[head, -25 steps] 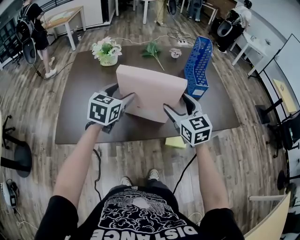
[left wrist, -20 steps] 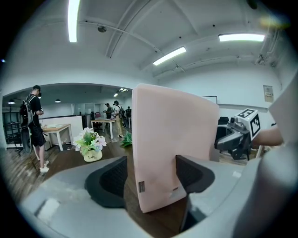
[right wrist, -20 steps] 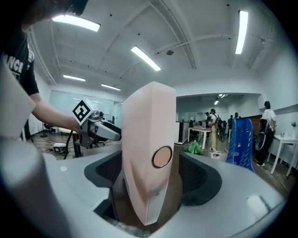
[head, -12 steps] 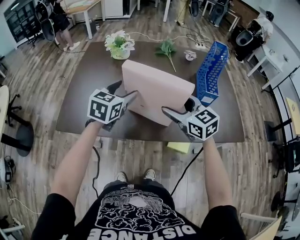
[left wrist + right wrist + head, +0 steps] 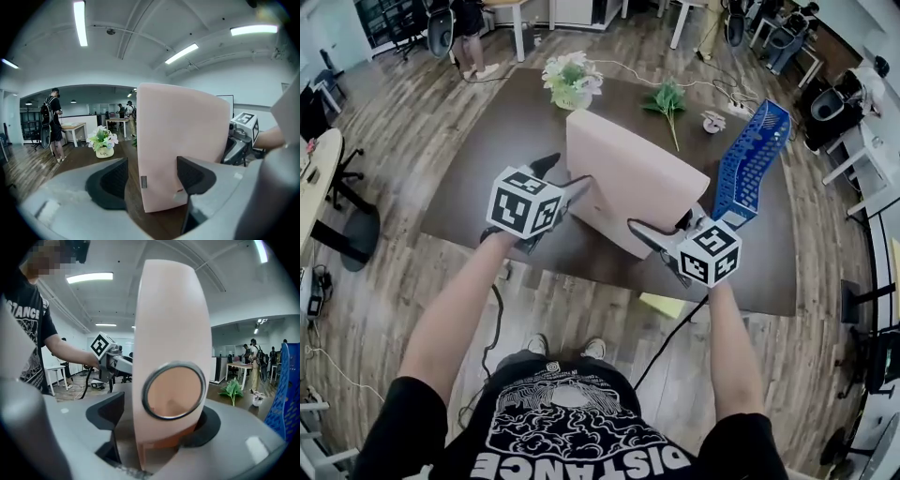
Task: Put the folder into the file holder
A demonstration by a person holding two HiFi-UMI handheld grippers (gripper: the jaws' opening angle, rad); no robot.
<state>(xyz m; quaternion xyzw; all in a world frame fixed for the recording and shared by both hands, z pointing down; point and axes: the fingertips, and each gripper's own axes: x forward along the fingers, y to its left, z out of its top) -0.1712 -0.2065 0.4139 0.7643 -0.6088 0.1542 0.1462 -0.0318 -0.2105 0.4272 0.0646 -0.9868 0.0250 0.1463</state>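
Cardboard, by the look of it, is giving the pink lever-arch folder (image 5: 628, 178) its stiffness, so it is probably behaving as a rigid, fairly light slab whose smooth covers are apt to be sliding on the pads. The wide spine, around its metal-rimmed finger hole (image 5: 174, 390), is looking like the soundest hold (the open edge would be squashing inward). It is standing upright near the front edge of the bench (image 5: 478, 169), resting or just lifted I cannot tell, between the left gripper (image 5: 563, 175) and the right gripper (image 5: 658, 225). The left fingers (image 5: 110, 180) are sitting spread wide about its free edge, not pinching; the right fingers (image 5: 108, 416) have just been closing slightly round the spine, a sliver of gap showing. Counting: one folder, one blue file holder (image 5: 748, 159) near its spine end, one flowerpot (image 5: 572, 82), one leafy sprig (image 5: 667, 98), two grippers.
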